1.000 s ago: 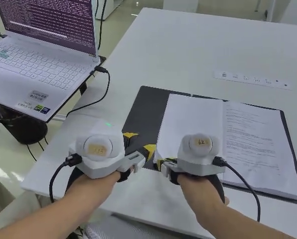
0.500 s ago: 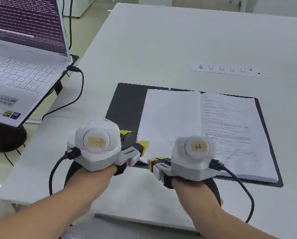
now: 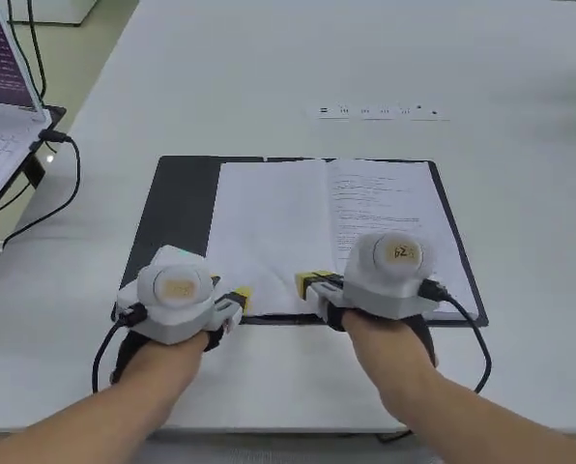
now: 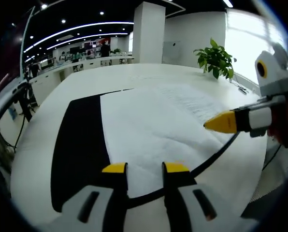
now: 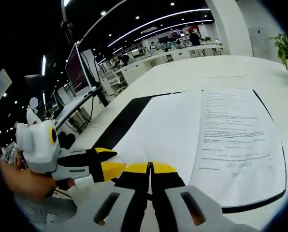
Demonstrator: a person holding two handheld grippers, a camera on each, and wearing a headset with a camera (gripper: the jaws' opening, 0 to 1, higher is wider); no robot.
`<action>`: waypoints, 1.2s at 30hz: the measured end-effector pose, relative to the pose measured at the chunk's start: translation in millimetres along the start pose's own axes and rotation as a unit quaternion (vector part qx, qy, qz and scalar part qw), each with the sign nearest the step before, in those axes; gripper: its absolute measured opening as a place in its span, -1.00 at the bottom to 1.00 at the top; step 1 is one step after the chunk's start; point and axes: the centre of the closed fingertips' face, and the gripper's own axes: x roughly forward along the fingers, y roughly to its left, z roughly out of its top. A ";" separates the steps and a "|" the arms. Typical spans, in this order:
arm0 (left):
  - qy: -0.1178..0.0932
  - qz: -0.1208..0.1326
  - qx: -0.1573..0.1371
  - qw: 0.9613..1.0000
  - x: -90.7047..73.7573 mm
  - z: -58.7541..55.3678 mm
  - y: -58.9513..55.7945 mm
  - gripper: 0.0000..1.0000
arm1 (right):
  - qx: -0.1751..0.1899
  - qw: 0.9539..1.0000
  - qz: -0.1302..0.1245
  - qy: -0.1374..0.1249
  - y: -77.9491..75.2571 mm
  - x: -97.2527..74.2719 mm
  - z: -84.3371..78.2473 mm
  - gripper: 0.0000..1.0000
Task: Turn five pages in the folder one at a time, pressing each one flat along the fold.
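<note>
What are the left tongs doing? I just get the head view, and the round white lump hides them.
Observer: In the left gripper view the left tongs are open, with a gap between the yellow tips, and they point at the blank page.
Operator: And the right ones?
Observer: The right gripper view shows the right tongs shut, with the yellow tips pressed together.
Operator: Is there anything past the table?
Observer: Yes. The left gripper view shows a green plant at the far end of the table.
</note>
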 end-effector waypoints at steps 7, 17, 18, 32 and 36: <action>-0.043 0.010 0.011 0.999 -4.0 -2.8 1.4 -0.50 | 0.006 1.000 -0.011 -0.026 -35.4 8.1 20.2 -1.00; -0.054 0.020 0.008 0.998 -3.4 -2.7 3.6 -0.50 | -0.021 0.998 -0.007 -0.057 -58.4 36.6 49.3 -1.00; -0.055 0.020 0.007 0.998 -3.5 -2.7 3.6 -0.50 | -0.021 0.998 -0.006 -0.057 -59.3 38.7 49.9 -1.00; -0.063 0.021 0.004 0.998 -1.1 -2.7 4.2 -0.50 | -0.013 0.999 -0.013 -0.043 -76.0 65.3 47.9 -1.00; -0.065 0.021 0.005 0.998 0.4 -2.8 4.6 -0.50 | -0.014 0.999 -0.018 -0.049 -79.2 68.1 54.0 -1.00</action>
